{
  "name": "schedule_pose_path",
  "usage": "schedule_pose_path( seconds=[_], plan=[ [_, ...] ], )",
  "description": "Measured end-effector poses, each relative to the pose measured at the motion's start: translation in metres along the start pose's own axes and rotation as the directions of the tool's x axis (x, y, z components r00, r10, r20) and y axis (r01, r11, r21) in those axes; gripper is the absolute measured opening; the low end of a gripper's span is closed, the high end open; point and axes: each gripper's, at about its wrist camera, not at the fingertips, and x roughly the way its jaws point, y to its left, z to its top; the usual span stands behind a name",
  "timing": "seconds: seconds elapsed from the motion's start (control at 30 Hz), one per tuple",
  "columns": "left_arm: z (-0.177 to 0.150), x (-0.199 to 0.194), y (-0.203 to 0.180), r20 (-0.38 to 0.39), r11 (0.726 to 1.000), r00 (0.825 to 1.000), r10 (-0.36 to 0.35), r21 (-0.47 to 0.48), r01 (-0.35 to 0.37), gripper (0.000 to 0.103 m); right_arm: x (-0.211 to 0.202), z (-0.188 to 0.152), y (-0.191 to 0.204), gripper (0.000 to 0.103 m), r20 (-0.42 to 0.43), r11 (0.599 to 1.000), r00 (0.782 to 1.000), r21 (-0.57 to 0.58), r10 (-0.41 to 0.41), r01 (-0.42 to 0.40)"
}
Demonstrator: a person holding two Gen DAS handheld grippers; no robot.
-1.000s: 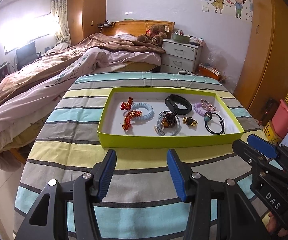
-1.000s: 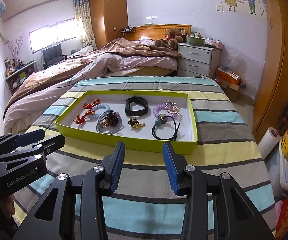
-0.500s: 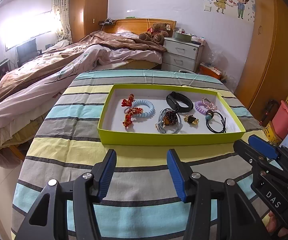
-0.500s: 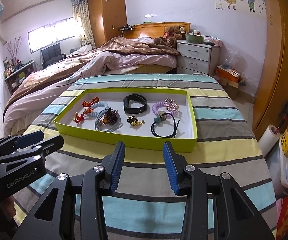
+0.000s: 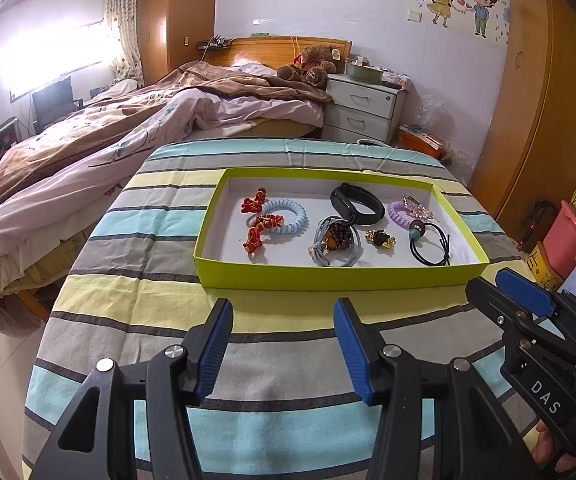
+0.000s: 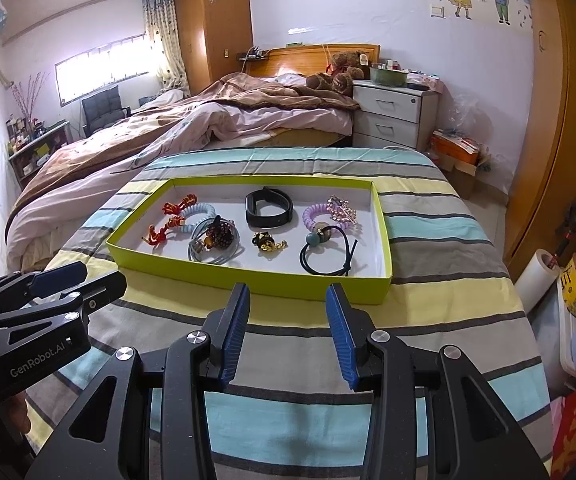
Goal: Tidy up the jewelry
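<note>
A shallow green tray sits on a table covered with a striped cloth. All the jewelry lies inside the tray. At its left end, a light blue coil bracelet rests with red knotted cords lying across it. A black wristband lies near the far wall. A grey cord ring with a brown bead cluster and a small gold-and-black charm lie towards the near wall. A purple coil tie and a black hair tie occupy the right end.

The left gripper and the right gripper hover over the cloth, just short of the tray's near wall. Both stand wide apart and hold nothing.
</note>
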Motion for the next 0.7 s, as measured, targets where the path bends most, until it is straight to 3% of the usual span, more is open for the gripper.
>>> schedule_pose_path(
  seconds=[0.7],
  plan=[
    [-0.0001, 0.0002, -0.0009, 0.001, 1.0, 1.0, 0.003, -0.003, -0.003, 0.052, -0.002, 0.0001, -0.0009, 0.041, -0.002, 1.0, 1.0, 0.002, 0.004, -0.004]
  ],
)
